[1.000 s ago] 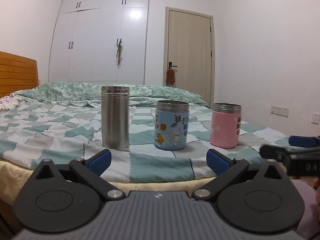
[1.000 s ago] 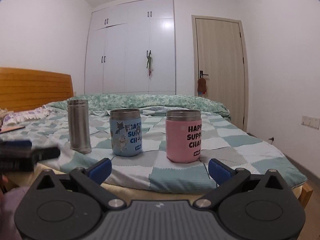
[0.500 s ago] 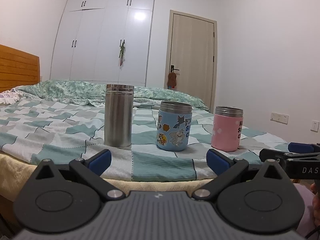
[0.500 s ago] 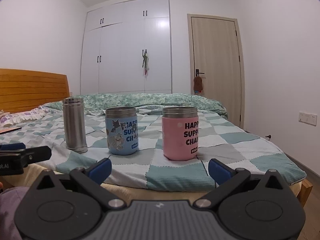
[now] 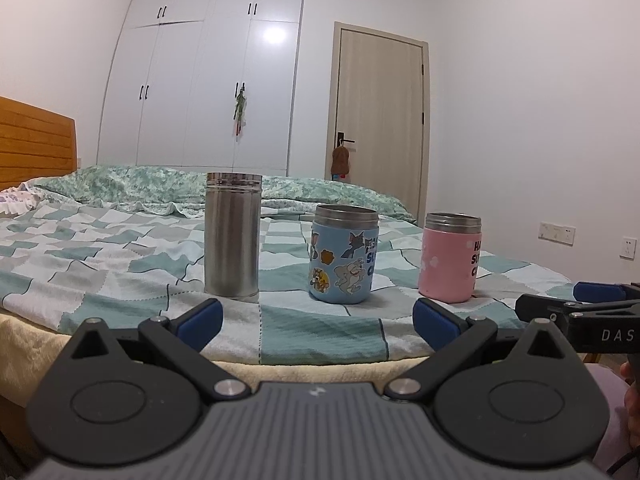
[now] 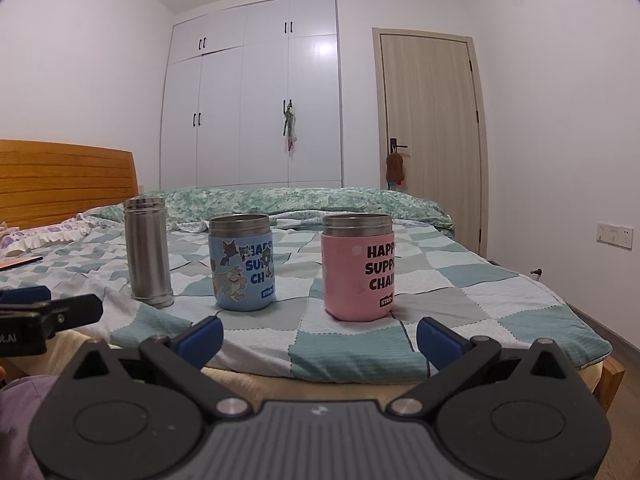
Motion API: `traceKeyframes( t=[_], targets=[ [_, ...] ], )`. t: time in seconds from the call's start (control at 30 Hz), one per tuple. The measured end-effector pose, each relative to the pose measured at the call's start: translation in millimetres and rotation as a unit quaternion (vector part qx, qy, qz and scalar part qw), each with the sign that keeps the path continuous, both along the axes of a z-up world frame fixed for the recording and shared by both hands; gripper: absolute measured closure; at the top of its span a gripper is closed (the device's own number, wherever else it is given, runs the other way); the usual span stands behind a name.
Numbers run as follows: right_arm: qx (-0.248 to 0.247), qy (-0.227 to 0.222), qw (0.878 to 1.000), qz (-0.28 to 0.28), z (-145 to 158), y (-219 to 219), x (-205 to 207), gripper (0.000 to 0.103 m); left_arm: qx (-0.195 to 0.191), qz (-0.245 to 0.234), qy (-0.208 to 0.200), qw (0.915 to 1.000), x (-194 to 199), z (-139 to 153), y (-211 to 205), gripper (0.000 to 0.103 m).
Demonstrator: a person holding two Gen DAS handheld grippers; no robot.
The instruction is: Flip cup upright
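- Three cups stand upright in a row near the foot edge of the bed (image 6: 360, 356): a steel cup (image 5: 232, 236), a blue cup (image 5: 343, 255) with cartoon stickers, and a pink cup (image 6: 358, 267) with black lettering.
- They stand apart, the blue one between the others.
- The left gripper (image 5: 316, 318) hangs short of the bed edge, fingers spread wide, holding nothing.
- The right gripper (image 6: 318, 334) does likewise, facing the pink cup.
- A white wardrobe (image 6: 256, 100) and a door (image 6: 432, 132) stand behind.
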State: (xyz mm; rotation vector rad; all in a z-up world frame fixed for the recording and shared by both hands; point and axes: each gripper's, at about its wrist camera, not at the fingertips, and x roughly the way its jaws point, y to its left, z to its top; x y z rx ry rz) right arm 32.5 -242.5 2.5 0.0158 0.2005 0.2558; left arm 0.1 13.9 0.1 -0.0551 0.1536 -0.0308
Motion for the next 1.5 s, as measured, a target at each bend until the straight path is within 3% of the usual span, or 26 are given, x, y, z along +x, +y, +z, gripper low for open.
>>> traceKeyframes(
  t=[1.5],
  targets=[
    [0.001, -0.003, 1.000, -0.001, 0.4, -0.1, 0.0, 0.000, 0.003, -0.003, -0.014, 0.9999, -6.3, 1.8, -0.2, 0.000]
  ],
)
